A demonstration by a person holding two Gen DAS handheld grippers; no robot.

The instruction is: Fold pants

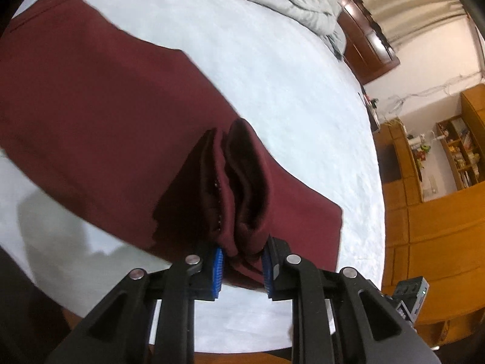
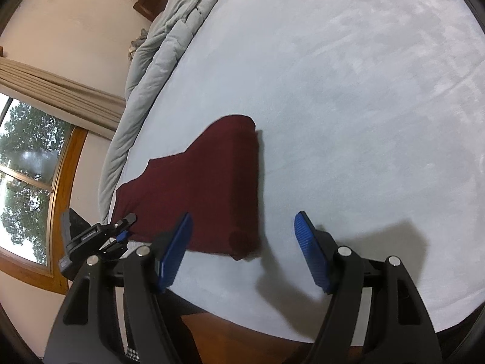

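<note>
Your left gripper (image 1: 241, 268) clamps the bunched edge of the dark-red fabric pants (image 1: 100, 115) on the pale blue bedsheet (image 1: 272, 69), far end cut off, your right gripper (image 2: 242, 251) gapes empty beside them.

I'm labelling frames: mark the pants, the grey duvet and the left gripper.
pants (image 1: 91, 115), left wrist view, flat maroon cloth.
grey duvet (image 2: 157, 45), right wrist view, bunched folds.
left gripper (image 1: 242, 270), left wrist view, between pads clamping fabric.

- A bed (image 2: 348, 75) with a pale blue sheet fills most of both views.
- A grey quilt (image 2: 157, 48) lies bunched along its far edge.
- A wooden headboard (image 1: 366, 42) stands behind the quilt.
- A window (image 2: 27, 163) shows trees, with a beige curtain (image 2: 60, 91) above it.
- Wooden shelves (image 1: 460, 151) hold small items.
</note>
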